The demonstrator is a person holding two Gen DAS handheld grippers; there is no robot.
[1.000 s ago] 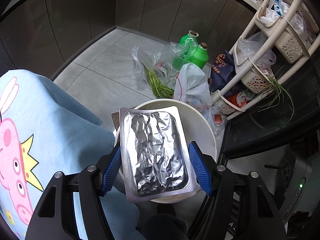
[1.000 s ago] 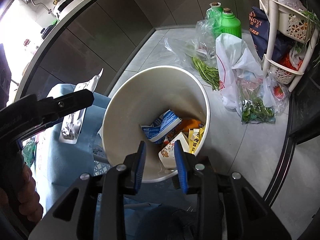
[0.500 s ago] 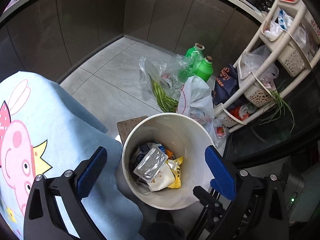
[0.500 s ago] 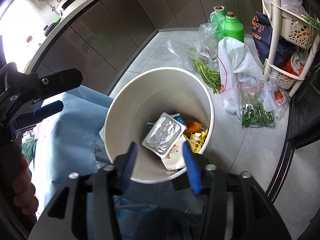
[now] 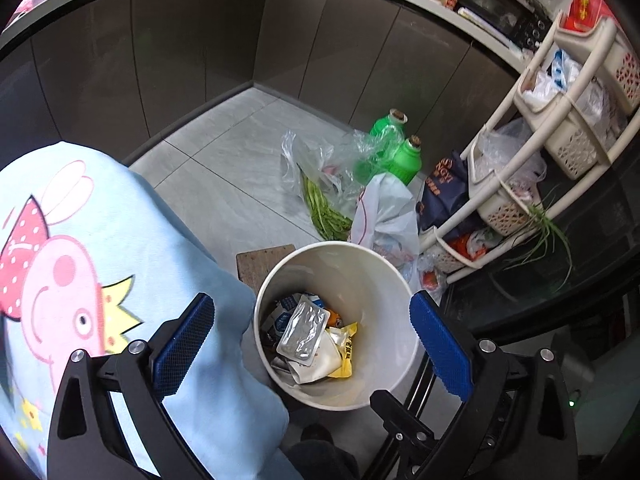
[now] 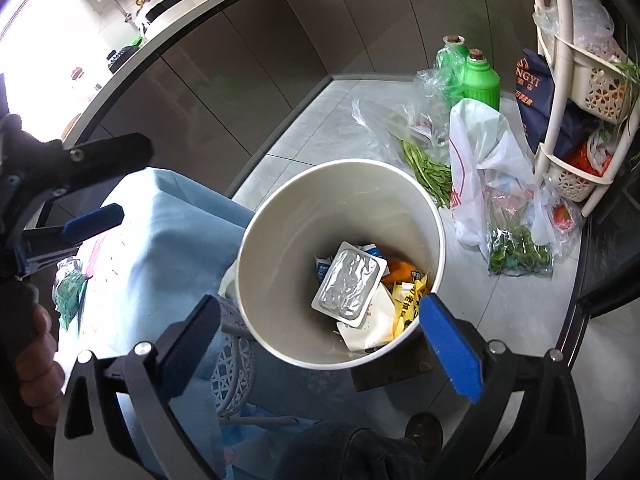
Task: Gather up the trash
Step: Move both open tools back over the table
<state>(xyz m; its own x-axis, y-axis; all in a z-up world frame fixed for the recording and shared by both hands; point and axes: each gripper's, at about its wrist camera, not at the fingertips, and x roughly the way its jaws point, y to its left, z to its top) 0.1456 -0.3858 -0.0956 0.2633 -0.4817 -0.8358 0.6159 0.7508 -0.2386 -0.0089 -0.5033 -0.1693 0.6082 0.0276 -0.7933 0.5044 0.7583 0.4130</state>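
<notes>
Foil-topped tray (image 6: 349, 285) lies flat on the litter inside the white bin (image 6: 280, 248), its long axis tilted toward the bin's far rim, its silver skin crinkled. Wrappers beneath it are half hidden. Above the bin, the left tool (image 5: 312, 348) gapes wide, empty; the right tool (image 6: 320, 344) has just been opening, nothing between its jaws.

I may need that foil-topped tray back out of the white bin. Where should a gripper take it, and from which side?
Come straight down through the open mouth of the white bin. The foil-topped tray lies flat-ish on top of the other wrappers, foil up, so pinch across its narrow width on the two long rim edges; the bin wall likely blocks any sideways approach.
</notes>
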